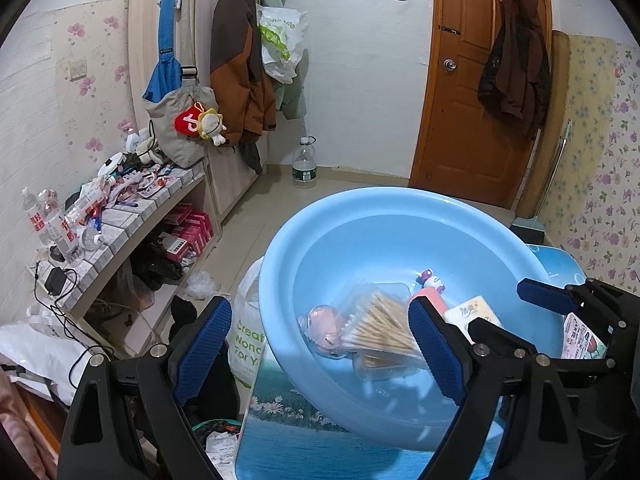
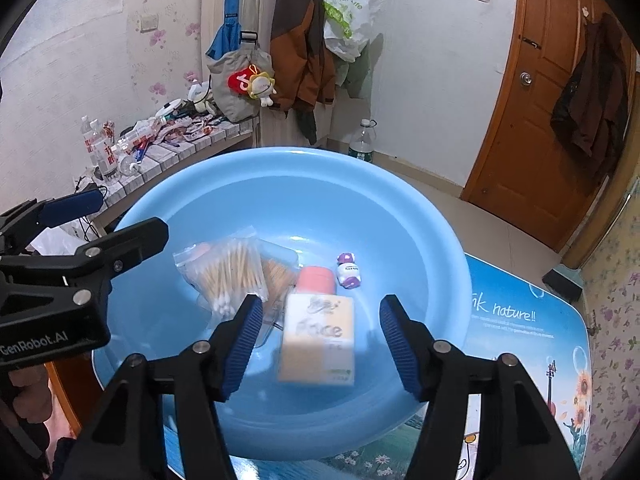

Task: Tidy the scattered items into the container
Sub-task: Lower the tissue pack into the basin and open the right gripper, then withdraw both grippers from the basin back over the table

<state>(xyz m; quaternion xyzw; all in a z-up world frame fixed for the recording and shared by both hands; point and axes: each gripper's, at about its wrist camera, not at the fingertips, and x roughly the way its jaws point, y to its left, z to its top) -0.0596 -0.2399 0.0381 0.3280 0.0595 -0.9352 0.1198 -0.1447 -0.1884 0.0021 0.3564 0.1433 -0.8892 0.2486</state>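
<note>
A light blue basin (image 2: 320, 184) stands on a table with a printed blue top (image 2: 520, 320). In the basin lie a bag of cotton swabs (image 2: 232, 272), a pink-capped bottle (image 2: 316, 278) and a small purple-and-white bottle (image 2: 349, 270). My right gripper (image 2: 322, 344) is open above the basin. A blurred tissue pack (image 2: 318, 336) sits between its fingers with a gap on both sides. My left gripper (image 1: 320, 348) is open too, straddling the basin (image 1: 360, 216) rim: one finger outside, the other inside near the swabs (image 1: 380, 320). The right gripper (image 1: 520, 312) reaches in from the right.
A printed packet (image 1: 580, 336) lies on the table behind the right gripper. A cluttered low shelf (image 1: 132, 220) with bottles runs along the left wall. A white bag (image 1: 248, 328) stands beside the table. A water bottle (image 1: 304, 164) stands on the floor near a brown door (image 1: 480, 80).
</note>
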